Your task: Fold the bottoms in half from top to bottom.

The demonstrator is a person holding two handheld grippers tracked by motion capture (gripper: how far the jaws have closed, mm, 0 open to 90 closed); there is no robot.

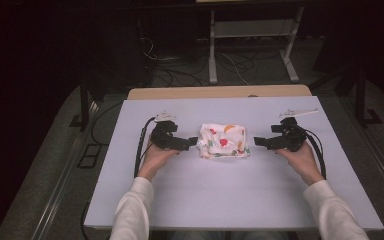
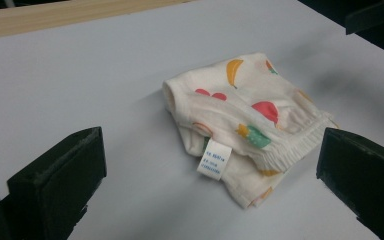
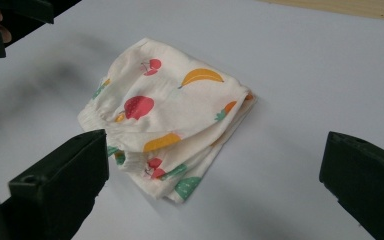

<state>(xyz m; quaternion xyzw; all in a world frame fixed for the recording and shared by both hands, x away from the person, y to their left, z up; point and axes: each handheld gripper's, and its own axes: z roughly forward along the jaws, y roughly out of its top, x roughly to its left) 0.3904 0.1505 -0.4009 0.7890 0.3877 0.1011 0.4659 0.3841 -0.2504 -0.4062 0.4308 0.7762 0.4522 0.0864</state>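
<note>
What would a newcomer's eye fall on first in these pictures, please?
Likely the folded white cloth printed with bright fruit, lying mid-table on the pale lavender table top. Flanking it are the black left gripper and black right gripper, both open and pointing at it. A white care label sticks out.

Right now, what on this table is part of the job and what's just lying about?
In the job: folded cloth; left hand-held gripper, open; right hand-held gripper, open.

Lying about: white strip at the table's far right; stand legs and cables on the floor behind.
</note>
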